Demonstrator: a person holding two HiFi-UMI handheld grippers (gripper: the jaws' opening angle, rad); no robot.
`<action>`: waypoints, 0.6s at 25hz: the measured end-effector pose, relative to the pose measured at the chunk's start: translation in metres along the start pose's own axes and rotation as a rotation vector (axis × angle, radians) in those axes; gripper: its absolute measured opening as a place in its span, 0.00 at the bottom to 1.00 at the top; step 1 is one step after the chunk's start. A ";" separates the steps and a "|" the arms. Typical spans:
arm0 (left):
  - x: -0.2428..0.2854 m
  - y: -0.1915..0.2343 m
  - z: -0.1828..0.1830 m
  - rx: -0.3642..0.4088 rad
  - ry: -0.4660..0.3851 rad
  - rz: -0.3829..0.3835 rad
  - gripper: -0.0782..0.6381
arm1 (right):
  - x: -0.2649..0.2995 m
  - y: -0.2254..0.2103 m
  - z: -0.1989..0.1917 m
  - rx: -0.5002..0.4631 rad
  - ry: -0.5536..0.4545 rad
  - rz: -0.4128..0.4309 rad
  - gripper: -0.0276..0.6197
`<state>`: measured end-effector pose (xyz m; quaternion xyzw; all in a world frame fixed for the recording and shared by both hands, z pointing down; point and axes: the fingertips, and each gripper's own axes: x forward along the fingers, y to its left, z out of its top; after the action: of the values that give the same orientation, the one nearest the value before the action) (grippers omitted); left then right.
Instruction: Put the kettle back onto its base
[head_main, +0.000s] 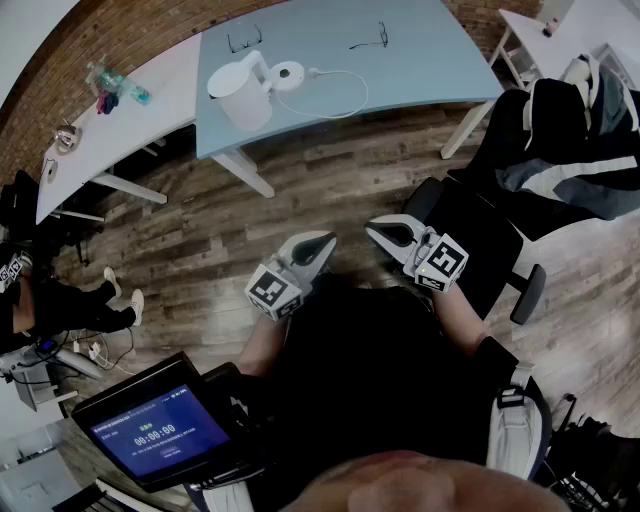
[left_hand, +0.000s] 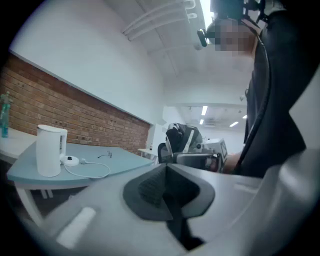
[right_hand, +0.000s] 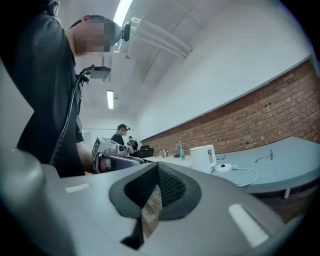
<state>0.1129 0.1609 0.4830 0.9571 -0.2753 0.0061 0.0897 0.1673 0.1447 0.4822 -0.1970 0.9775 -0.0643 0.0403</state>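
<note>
The blue screen (head_main: 160, 432) at my lower left displays a timer reading 00:00:00; the smaller lines above and below it are too small to read. My left gripper (head_main: 322, 243) carries the left cube (head_main: 273, 291) and my right gripper (head_main: 380, 232) the right cube (head_main: 442, 262), each printed with black-and-white square markers.

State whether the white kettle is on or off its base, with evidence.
Off. The kettle stands upright on the table beside its round white base, which lies bare with nothing on it.
</note>
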 end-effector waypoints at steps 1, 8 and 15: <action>-0.001 -0.001 -0.001 -0.004 0.000 -0.001 0.11 | 0.000 0.001 0.000 0.000 0.001 0.002 0.05; 0.001 -0.004 -0.001 -0.006 0.005 -0.004 0.11 | -0.004 0.001 -0.002 0.008 0.009 0.001 0.05; -0.002 -0.001 -0.005 -0.014 0.024 0.021 0.11 | -0.001 -0.006 0.003 0.007 -0.020 0.007 0.05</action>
<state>0.1114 0.1635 0.4878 0.9534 -0.2844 0.0165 0.0995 0.1708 0.1395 0.4802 -0.1943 0.9774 -0.0658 0.0512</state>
